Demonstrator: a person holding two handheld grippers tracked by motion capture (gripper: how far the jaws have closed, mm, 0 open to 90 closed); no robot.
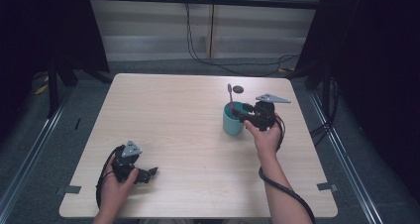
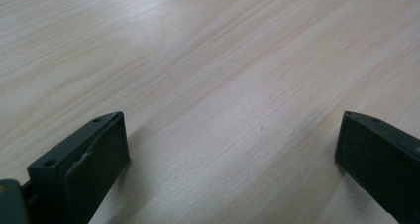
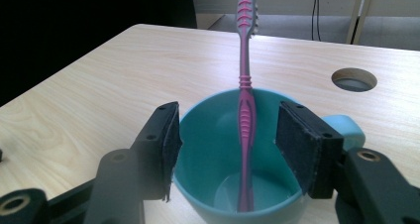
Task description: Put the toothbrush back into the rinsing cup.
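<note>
Toothbrush [image 3: 245,85] upright in the cup [image 3: 208,149], cup on the table's [image 1: 188,115] right half, a hole [image 1: 238,89] just behind.

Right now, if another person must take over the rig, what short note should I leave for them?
Left gripper: open, low over the bare table near the front left, holding nothing.
Right gripper: open, jaws on either side of the teal cup opening, not gripping.
Pink toothbrush: stands in the cup, head up, leaning on the far rim.
Done: toothbrush is in the cup.
Left: probably only draw the right gripper back without tipping the cup.
</note>
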